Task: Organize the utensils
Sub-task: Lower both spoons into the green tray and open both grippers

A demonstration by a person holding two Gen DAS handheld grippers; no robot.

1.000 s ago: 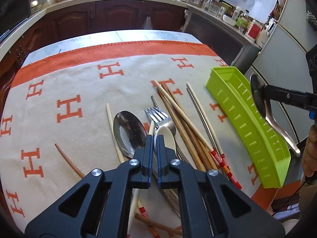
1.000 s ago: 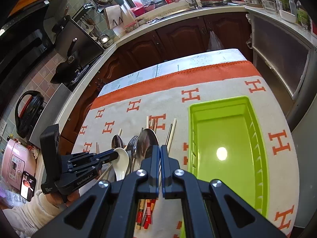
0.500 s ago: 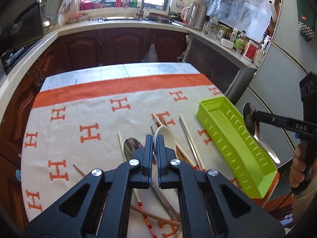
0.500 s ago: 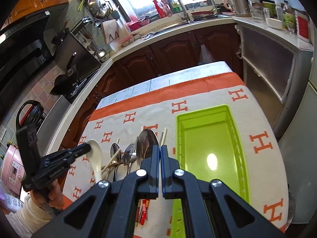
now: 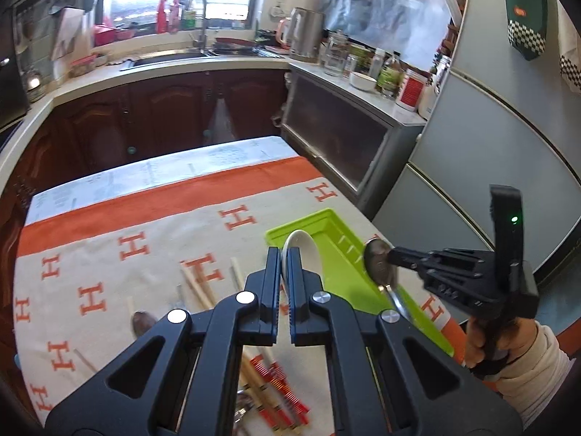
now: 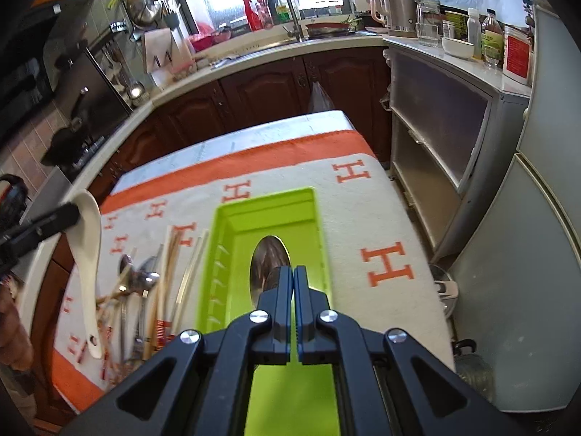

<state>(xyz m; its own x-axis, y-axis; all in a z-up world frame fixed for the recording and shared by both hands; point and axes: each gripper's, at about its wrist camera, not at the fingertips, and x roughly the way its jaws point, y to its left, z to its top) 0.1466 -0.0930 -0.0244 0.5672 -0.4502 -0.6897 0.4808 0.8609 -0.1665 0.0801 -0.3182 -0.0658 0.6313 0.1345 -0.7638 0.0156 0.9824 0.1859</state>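
Two spoons are up in the air at once here. The left gripper [image 5: 285, 254] is clamped on a white ceramic spoon [image 6: 89, 250], bowl end pinched between the jaws and the handle hanging down over the pile of utensils. The right gripper [image 6: 292, 272] is squeezed tight on a metal spoon [image 6: 270, 258], holding it right over the lime green tray [image 6: 268, 205], which looks to have nothing inside it, as far as the right wrist view shows. From the left wrist view that same metal spoon [image 5: 379, 265] sits above the tray's near rim [image 5: 348, 276], with a hand [image 5: 486, 341] gripping the tool's handle. The rest of the stuff, meaning the chopsticks [image 6: 170, 261], a fork [image 6: 147, 279] and another spoon [image 5: 141, 321], lies on the cream and orange cloth [image 6: 363, 218] just left of the tray. The tray itself sits lengthwise on the cloth's right half.
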